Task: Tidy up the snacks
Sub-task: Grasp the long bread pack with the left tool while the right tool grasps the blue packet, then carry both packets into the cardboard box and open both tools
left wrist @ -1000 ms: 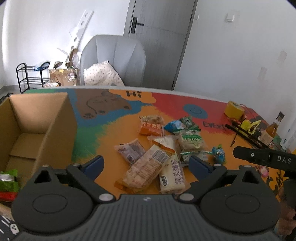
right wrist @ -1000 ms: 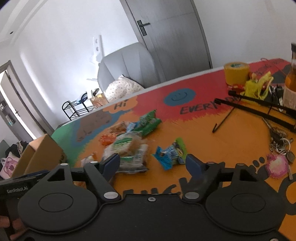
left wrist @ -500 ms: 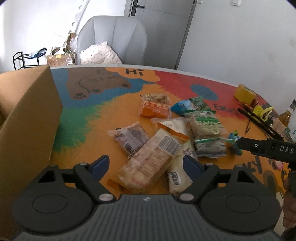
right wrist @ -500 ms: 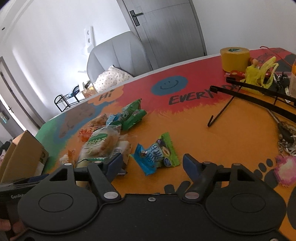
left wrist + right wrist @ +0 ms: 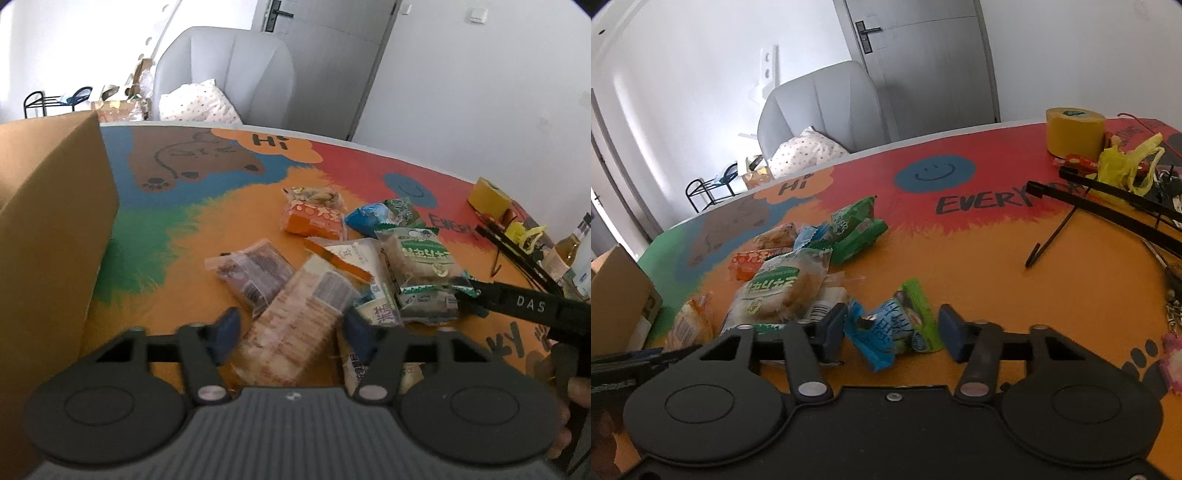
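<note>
Both grippers' fingers are closing, the left gripper (image 5: 291, 332) around a cracker packet (image 5: 295, 325), the right gripper (image 5: 892, 334) around a blue-green candy wrapper (image 5: 894, 328), neither pinched yet; squeezing gently should avoid crushing.

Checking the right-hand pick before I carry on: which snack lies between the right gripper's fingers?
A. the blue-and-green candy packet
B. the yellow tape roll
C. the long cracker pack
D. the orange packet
A: the blue-and-green candy packet lies between the closing jaws of the right gripper.
</note>
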### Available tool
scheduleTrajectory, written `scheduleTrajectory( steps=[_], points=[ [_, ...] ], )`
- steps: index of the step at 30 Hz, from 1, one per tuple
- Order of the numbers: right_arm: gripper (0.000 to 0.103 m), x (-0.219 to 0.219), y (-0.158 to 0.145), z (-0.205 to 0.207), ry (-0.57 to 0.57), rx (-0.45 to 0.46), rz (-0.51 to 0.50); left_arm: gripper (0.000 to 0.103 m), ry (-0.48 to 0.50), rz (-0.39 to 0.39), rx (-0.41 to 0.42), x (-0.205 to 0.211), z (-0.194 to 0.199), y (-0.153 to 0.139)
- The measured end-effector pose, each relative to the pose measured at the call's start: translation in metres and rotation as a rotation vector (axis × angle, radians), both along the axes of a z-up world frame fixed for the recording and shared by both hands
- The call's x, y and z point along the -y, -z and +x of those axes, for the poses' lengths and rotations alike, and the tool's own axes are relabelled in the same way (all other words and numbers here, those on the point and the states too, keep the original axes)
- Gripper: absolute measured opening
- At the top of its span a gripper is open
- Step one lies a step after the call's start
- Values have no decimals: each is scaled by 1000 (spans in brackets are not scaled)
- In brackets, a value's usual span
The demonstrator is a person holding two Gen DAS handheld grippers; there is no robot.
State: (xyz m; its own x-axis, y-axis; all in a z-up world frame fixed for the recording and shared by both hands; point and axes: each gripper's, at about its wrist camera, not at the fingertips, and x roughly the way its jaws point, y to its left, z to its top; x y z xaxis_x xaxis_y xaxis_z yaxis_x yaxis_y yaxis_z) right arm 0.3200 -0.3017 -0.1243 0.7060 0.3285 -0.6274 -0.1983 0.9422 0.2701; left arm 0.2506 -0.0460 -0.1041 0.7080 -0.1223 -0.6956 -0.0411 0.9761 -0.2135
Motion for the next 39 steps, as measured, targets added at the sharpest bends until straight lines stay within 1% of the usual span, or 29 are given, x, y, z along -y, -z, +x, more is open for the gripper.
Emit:
scheduleTrajectory(
  steps=[3,7,8,9,15,23,33,39],
  points=[
    [43,2,-2,-4,-2,1,12,34,-8,18,-13,2,-2,0],
    [37,4,-7,-12,1,7,31,34,-14,15,-21,2,-6,-1],
    [34,4,-10,-15,2,16,31,34,-15,16,-20,2,-8,-2],
    [28,4,-12,-17,0,17,33,34,-16,17,-17,2,-10,-3],
    [27,1,-16,-28,-22,16,42,34,-15,21,18,2,-21,-17],
    [27,-6,-35,-45,-45,57,54,34,-37,17,68,-5,-39,-38],
    [27,-32,-63,-60,-98,125,71,34,-58,19,143,-20,-60,-69],
    [27,-53,-78,-63,-138,159,93,34,-93,30,182,-36,-71,-85]
  ],
)
